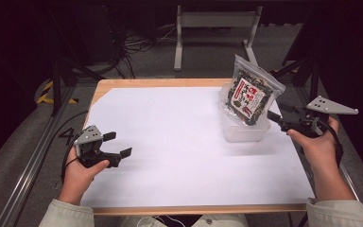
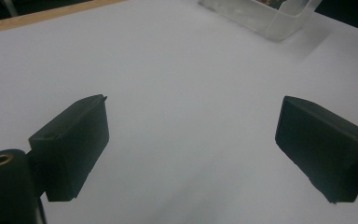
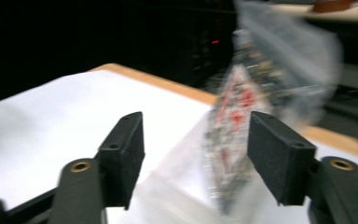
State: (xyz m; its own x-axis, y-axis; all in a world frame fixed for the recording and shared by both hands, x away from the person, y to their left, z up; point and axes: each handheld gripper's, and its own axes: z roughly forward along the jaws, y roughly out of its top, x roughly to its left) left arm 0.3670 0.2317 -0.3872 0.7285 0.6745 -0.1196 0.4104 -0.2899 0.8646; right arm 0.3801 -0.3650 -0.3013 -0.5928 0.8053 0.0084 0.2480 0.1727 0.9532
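Both grippers are gaping: left gripper (image 1: 121, 144) hovering over paper (image 1: 179, 142), right gripper (image 3: 196, 154) seemingly straddling the blurred snack bag (image 1: 250, 94).

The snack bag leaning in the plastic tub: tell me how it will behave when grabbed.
The snack bag is thin, crinkled clear film, so it will probably flop and crumple rather than hold its shape. It looks light for its size, with loose dark pieces inside. Standing tilted in the shallow tub, it could tip over if nudged by the open right claw.
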